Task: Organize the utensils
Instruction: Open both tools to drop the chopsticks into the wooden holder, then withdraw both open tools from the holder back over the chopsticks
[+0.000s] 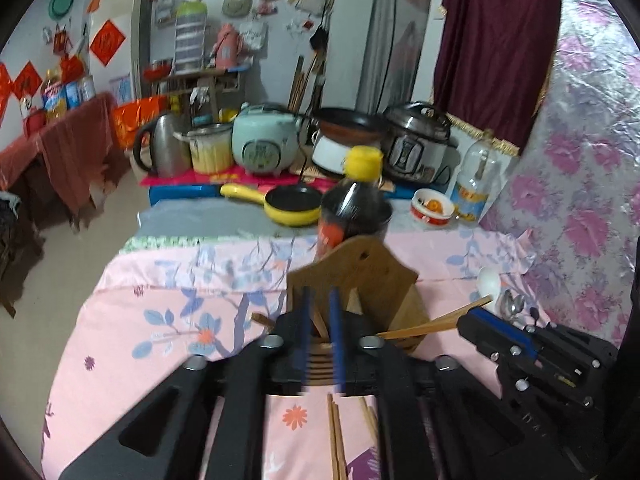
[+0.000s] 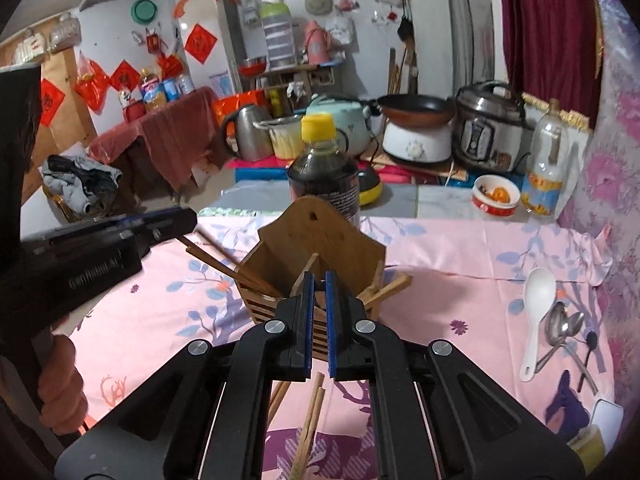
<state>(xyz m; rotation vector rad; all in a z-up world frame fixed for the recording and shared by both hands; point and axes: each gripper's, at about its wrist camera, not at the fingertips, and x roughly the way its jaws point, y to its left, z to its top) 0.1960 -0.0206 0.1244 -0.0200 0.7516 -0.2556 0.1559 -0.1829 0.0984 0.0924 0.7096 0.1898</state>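
The left gripper (image 1: 320,334) stands with its jaws parted and nothing between the pads. The right gripper (image 2: 318,322) has its jaws nearly pressed together on nothing. Just ahead of both stands the wooden holder (image 2: 316,256), upright, with chopsticks (image 2: 224,260) leaning out of it, their long axes slanting up toward the left gripper. More chopsticks (image 2: 310,424) lie below the right gripper's jaws. Right of it lie a white spoon (image 2: 538,316) and metal spoons (image 2: 564,326).
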